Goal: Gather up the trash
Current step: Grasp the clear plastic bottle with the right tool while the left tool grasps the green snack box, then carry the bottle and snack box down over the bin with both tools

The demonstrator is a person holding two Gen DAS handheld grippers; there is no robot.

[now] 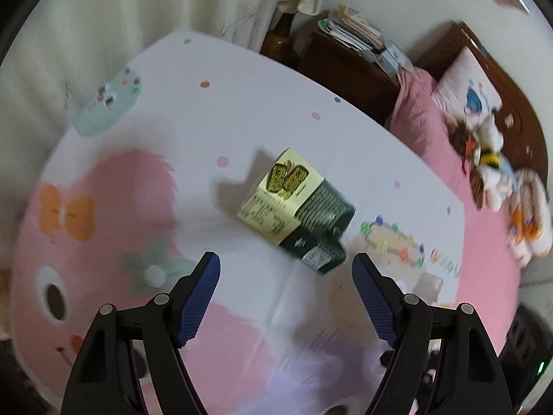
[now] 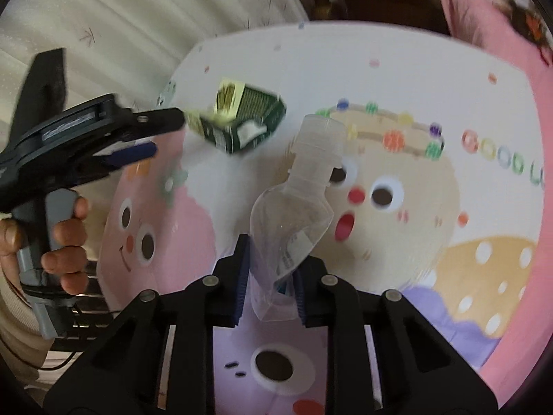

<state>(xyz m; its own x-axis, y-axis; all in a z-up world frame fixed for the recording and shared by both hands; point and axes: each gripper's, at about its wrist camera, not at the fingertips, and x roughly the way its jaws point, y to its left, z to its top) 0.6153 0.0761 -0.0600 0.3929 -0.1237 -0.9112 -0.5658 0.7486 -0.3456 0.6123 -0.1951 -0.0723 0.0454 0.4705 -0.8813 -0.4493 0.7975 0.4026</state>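
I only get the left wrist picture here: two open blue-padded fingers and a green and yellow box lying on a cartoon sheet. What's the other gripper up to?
Observer: The right gripper is shut on a clear plastic bottle, held above the sheet.
Operator: Does the bottle have a cap?
Observer: A pale, see-through one, pointing away from the camera.
Operator: Can you see my gripper from there?
Observer: Yes, the left gripper reaches in from the side, with a person's hand on its handle, close to the box.
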